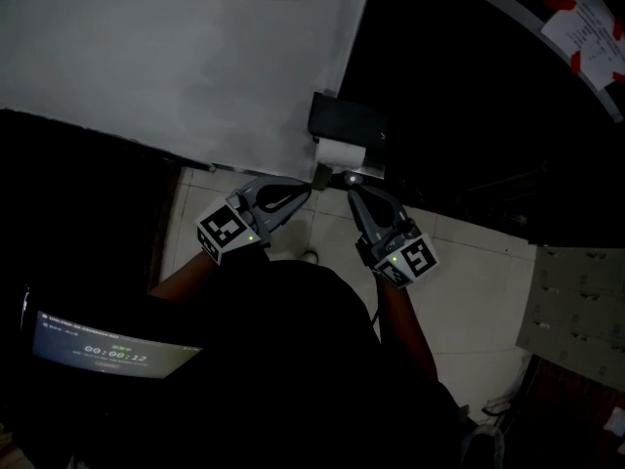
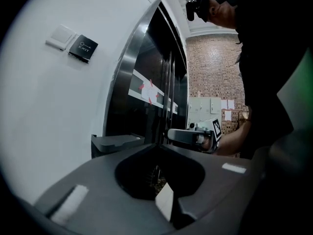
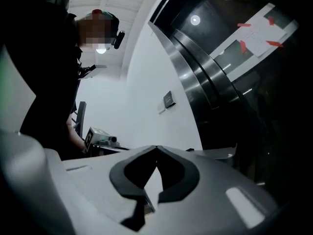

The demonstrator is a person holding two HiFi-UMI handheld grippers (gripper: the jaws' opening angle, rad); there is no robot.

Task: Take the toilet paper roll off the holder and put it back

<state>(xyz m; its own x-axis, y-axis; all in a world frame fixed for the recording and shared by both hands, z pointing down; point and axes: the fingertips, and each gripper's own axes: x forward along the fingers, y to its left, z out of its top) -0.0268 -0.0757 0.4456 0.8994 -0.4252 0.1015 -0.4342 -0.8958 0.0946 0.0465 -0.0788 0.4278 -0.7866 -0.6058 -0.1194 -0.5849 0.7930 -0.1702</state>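
- The toilet paper roll (image 1: 341,151) sits on its black holder (image 1: 347,120), fixed low on the white wall (image 1: 195,57) just beside the frame of a dark door (image 1: 488,96).
- The left tongs (image 1: 311,181) are closed tip to tip, with nothing between them. In the head view they point at the roll's lower left, close under it.
- The right tongs (image 1: 350,180) are likewise pressed together and empty — they sit just below the roll's lower right edge.
- In the left gripper view the tips of the left tongs (image 2: 156,147) meet above a dark hollow. The holder's flat lid (image 2: 117,142) shows to their left and the right gripper's body beyond them.
- In the right gripper view the tips of the right tongs (image 3: 156,148) touch, with white wall behind them.
- The floor (image 1: 469,281) is pale tile with dark grout lines.
- High on the wall are a white switch plate (image 2: 61,35) and a black plate marked EXIT (image 2: 83,48).
- The door has a metal frame and dark glass — a paper notice (image 1: 586,27) is fixed to it with red tape.
- A brick wall (image 2: 210,67) stands at the far end of the room.
- A small lit screen (image 1: 112,348) showing a timer is at the lower left of the head view.
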